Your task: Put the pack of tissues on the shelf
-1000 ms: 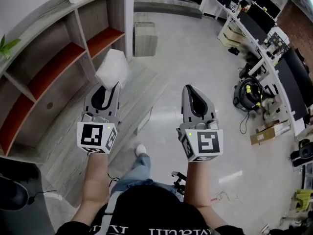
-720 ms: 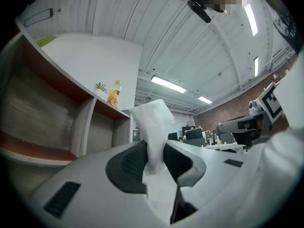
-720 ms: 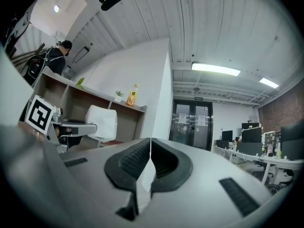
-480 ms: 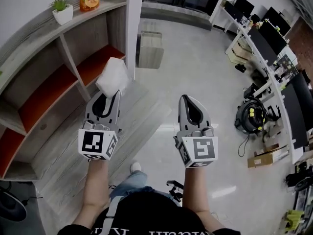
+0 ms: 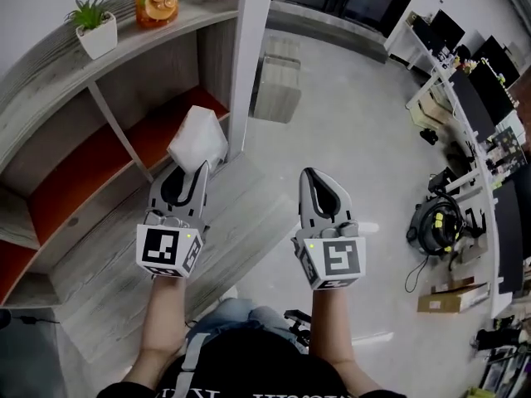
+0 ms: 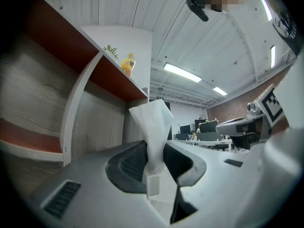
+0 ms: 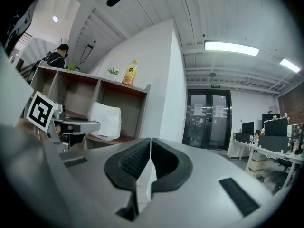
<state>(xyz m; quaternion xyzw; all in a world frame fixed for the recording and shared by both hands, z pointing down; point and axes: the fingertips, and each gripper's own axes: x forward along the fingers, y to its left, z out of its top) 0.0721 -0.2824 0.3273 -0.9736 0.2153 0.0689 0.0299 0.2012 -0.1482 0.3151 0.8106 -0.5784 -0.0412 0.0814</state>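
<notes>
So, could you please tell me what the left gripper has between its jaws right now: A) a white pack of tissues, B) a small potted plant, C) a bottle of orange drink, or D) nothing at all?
A: in the left gripper view, the jaws of the left gripper are closed on the pack of tissues, and the head view shows it sticking out ahead of them.

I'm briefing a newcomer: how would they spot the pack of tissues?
Find the grey wooden shelf unit with orange-red boards at the left. In front of it, the jaws of the left gripper pinch a soft white pack of tissues by one end. Nothing else is held; the right gripper is shut, empty.
</notes>
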